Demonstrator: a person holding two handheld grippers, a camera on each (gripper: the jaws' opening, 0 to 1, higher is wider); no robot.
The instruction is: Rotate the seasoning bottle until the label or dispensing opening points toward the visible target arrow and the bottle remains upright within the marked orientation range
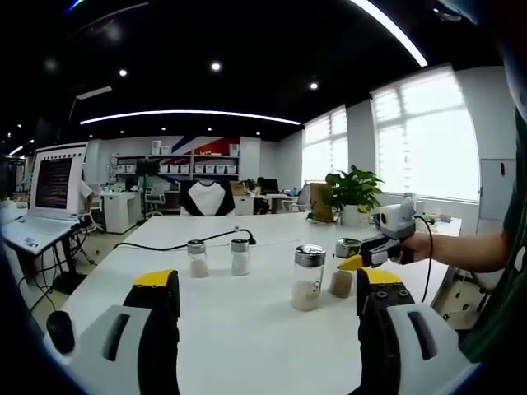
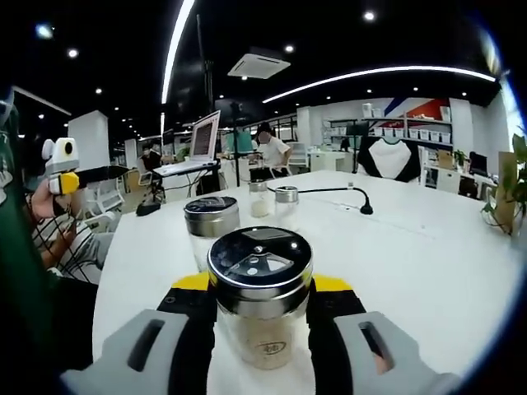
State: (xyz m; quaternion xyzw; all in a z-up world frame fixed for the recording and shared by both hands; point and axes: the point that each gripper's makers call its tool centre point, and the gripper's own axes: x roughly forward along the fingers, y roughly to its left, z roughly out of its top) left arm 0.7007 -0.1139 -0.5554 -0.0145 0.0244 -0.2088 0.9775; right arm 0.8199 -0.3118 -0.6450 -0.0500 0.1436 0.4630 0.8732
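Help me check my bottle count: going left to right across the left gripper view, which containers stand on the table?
Small shaker → second small shaker → taller jar → brown-filled jar, at the right tool.

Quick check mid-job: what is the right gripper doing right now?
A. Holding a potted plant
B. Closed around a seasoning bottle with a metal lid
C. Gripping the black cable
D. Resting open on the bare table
B: in the right gripper view, the right gripper has a finger on each side of the glass seasoning bottle, its metal lid facing the camera.
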